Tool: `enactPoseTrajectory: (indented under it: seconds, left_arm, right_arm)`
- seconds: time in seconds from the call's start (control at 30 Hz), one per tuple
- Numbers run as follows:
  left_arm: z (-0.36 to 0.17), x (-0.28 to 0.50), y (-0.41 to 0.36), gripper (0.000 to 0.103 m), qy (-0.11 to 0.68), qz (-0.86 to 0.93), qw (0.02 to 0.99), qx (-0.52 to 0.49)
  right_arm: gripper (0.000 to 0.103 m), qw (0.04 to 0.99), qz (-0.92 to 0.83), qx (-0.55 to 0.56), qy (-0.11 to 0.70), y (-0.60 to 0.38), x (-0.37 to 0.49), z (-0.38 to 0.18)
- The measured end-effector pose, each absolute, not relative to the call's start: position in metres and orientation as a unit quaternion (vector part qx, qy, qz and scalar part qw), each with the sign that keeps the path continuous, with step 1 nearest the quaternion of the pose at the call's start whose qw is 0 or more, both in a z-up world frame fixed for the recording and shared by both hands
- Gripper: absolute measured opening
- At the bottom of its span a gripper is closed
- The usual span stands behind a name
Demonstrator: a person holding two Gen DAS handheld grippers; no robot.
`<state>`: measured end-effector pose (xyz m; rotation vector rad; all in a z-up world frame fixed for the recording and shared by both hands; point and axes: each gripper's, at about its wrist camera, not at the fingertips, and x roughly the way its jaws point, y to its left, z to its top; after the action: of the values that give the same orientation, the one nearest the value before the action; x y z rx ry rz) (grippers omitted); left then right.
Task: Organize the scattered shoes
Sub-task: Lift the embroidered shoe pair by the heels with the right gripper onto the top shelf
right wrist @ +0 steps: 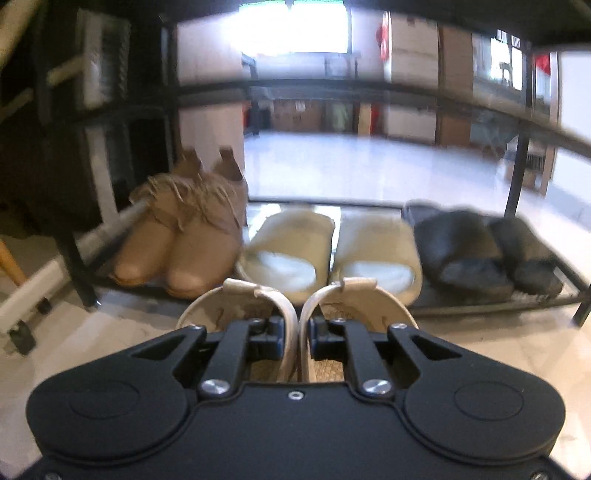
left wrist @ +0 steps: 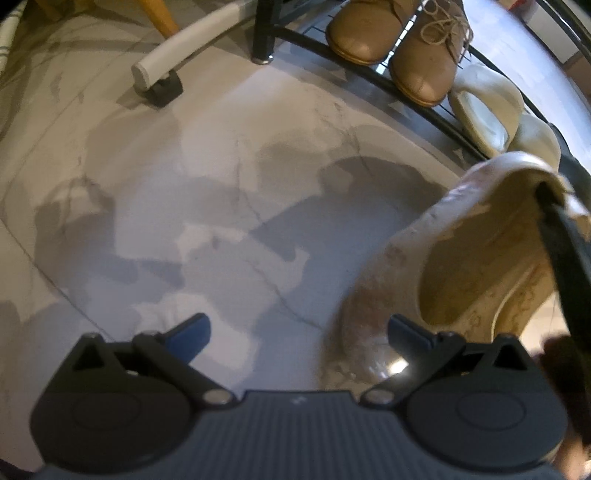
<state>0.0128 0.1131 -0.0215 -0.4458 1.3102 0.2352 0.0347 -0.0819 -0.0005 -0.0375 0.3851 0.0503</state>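
Observation:
My right gripper (right wrist: 297,338) is shut on a pair of cream slip-on shoes (right wrist: 354,301), pinching their two inner walls together, and holds them in front of the black shoe rack (right wrist: 480,306). On the rack's bottom shelf stand tan lace-up boots (right wrist: 184,240), cream slides (right wrist: 291,247) and black slides (right wrist: 480,247). In the left wrist view one cream shoe (left wrist: 454,251) hangs at the right, with a black finger of the other gripper (left wrist: 565,251) inside it. My left gripper (left wrist: 299,332) is open and empty over the marble floor, beside that shoe.
The rack's black leg (left wrist: 263,33) and front rail with the tan boots (left wrist: 399,44) lie at the top of the left wrist view. A white bar on a black caster (left wrist: 166,74) and a wooden leg (left wrist: 159,14) stand to the left.

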Motion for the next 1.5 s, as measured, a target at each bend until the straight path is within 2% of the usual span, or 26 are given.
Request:
enactPoseTrajectory:
  seconds: [0.17, 0.33, 0.57, 0.67, 0.73, 0.83, 1.0, 1.1, 1.33, 1.5]
  left_arm:
    - [-0.021, 0.012, 0.114, 0.102, 0.6, 0.11, 0.762, -0.217]
    - [-0.014, 0.011, 0.117, 0.102, 0.588, 0.112, 0.768, -0.226]
    - [-0.009, 0.01, 0.122, 0.102, 0.582, 0.117, 0.762, -0.256]
    - [-0.008, 0.01, 0.121, 0.102, 0.582, 0.115, 0.76, -0.265]
    - [-0.007, 0.009, 0.119, 0.102, 0.581, 0.111, 0.761, -0.266]
    - [-0.003, 0.01, 0.118, 0.102, 0.577, 0.106, 0.767, -0.26]
    - [0.0, 0.011, 0.114, 0.102, 0.576, 0.095, 0.771, -0.254]
    - [-0.002, 0.009, 0.11, 0.102, 0.583, 0.091, 0.766, -0.254]
    - [-0.007, 0.008, 0.102, 0.102, 0.598, 0.073, 0.758, -0.25]
    - [-0.007, 0.007, 0.103, 0.102, 0.599, 0.075, 0.757, -0.251]
  right_arm:
    - [0.012, 0.99, 0.05, -0.041, 0.126, -0.072, 0.016, 0.046]
    - [0.012, 0.993, 0.091, -0.06, 0.043, -0.057, 0.024, 0.117]
    - [0.012, 0.991, 0.126, -0.038, 0.025, -0.042, 0.079, 0.195]
    - [0.011, 0.988, 0.133, -0.084, -0.011, -0.027, 0.104, 0.214]
    - [0.012, 0.986, 0.141, -0.092, 0.009, -0.018, 0.123, 0.218]
    - [0.012, 0.985, 0.122, -0.126, -0.001, -0.003, 0.141, 0.212]
    - [0.012, 0.991, 0.085, -0.101, 0.006, 0.006, 0.181, 0.205]
    - [0.012, 0.984, 0.058, -0.169, -0.006, 0.017, 0.209, 0.192]
    - [0.014, 0.974, 0.065, -0.217, 0.001, 0.023, 0.23, 0.183]
    - [0.015, 0.958, 0.057, -0.278, 0.034, 0.033, 0.248, 0.173]
